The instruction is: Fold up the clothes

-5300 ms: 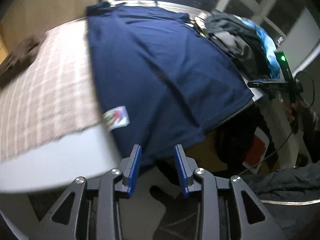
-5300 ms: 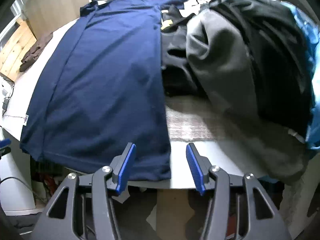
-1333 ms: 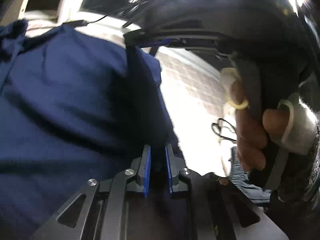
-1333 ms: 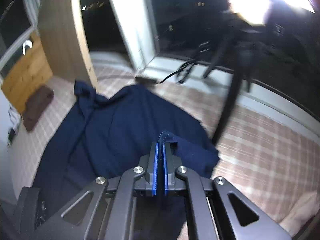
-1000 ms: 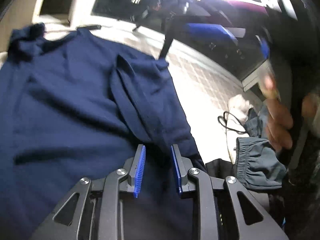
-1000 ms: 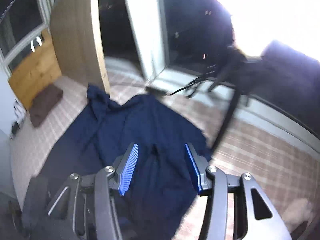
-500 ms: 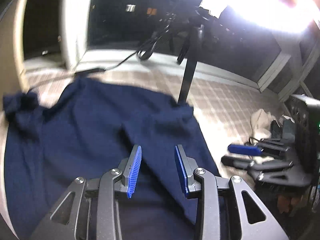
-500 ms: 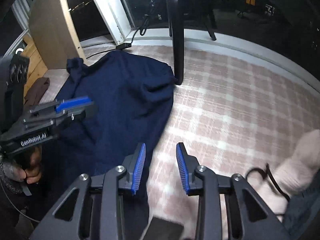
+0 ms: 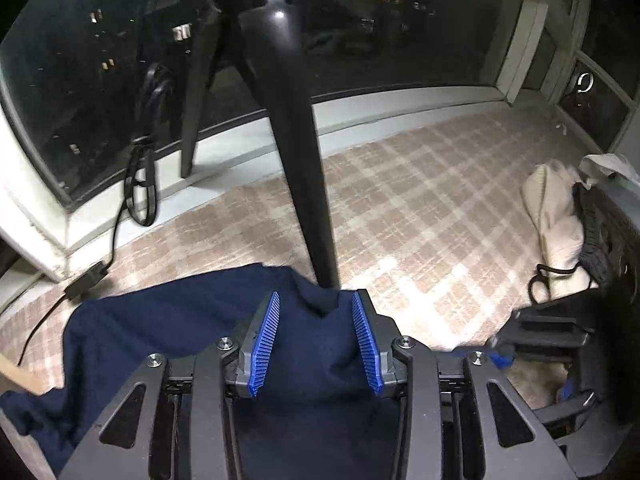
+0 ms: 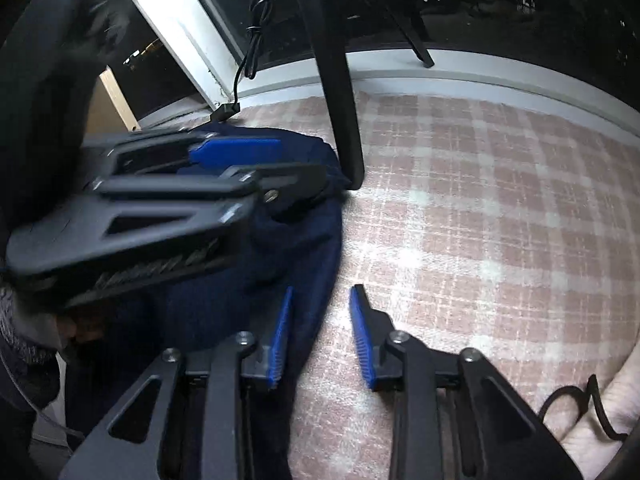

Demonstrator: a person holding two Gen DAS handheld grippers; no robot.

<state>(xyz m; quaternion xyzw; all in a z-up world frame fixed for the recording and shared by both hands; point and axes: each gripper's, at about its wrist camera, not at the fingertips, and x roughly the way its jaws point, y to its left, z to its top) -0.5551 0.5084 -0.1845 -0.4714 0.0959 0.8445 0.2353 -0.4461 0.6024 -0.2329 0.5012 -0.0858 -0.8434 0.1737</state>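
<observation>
Between the released left gripper [image 9: 316, 334] fingers lies the navy shirt [image 9: 168, 332]; the right gripper [image 10: 320, 336], closing, straddles its edge ungripped at six o'clock.

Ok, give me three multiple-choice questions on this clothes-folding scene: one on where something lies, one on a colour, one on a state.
1. In the left wrist view, where does the cream garment lie?
A. on the windowsill
B. at the right edge of the plaid cloth
C. under the left gripper

2. What colour is the garment beneath the left gripper?
A. red
B. white
C. navy

3. How do the left gripper's jaws stand?
A. apart, pinching nothing
B. clamped on the tripod leg
C. shut on a cable

Answers:
1 B: the cream garment is bunched at the right side of the plaid cloth.
2 C: the navy garment spreads dark blue under the left gripper.
3 A: its blue pads stand well apart, with fabric lying loose between them.
</observation>
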